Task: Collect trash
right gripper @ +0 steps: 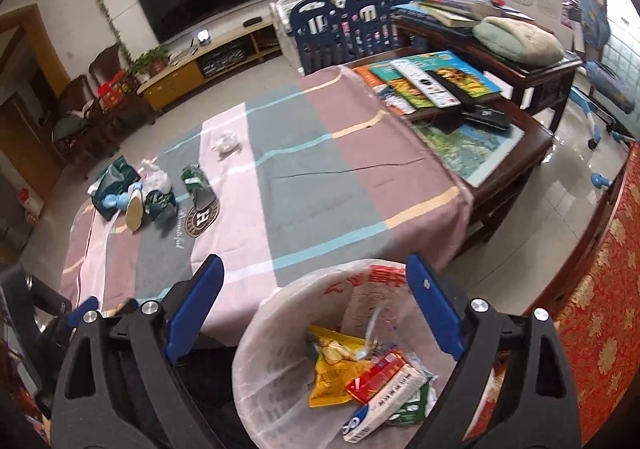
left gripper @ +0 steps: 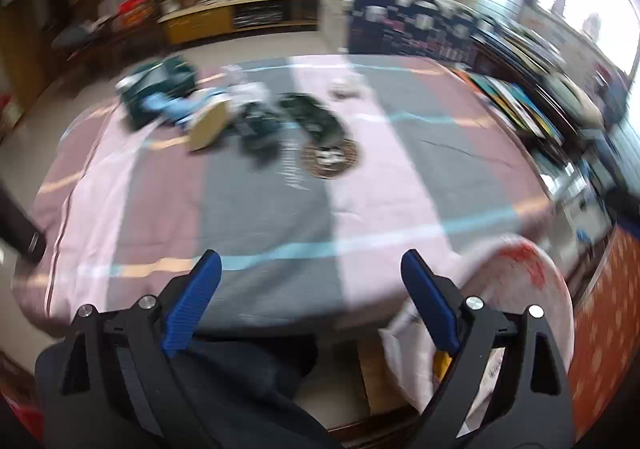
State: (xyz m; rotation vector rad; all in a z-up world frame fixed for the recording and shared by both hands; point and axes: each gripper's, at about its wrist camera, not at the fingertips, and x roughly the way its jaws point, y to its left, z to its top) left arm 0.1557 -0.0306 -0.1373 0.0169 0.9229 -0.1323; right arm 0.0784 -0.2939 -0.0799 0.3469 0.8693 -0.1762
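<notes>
I had both tools back at the near edge of the table, over the white plastic-lined waste bin [right gripper: 304, 361], and what mattered for the next reach was that the remaining litter lay well away from them, up toward the far left corner of the pink, grey and mauve striped tablecloth [right gripper: 320, 185]. That heap of green wrappers, a pale blue scrap and clear plastic [right gripper: 132, 193] sat clustered together, with a crumpled white tissue wad [right gripper: 225, 143] lying apart from it, further along the far edge. Judging by the two views, the left gripper [left gripper: 312, 281] looked the nearer hand to the heap, which lay ahead and to its left across the cloth; its picture was blurred, so I could not make out any single piece's long axis. Its blue fingers [left gripper: 192, 305] stood wide apart with nothing between them. The right gripper [right gripper: 316, 289] hung directly above the bin, jaws equally spread and empty, the yellow packet, red carton and white box [right gripper: 360, 381] lying loose in the liner below rather than in its grasp.
</notes>
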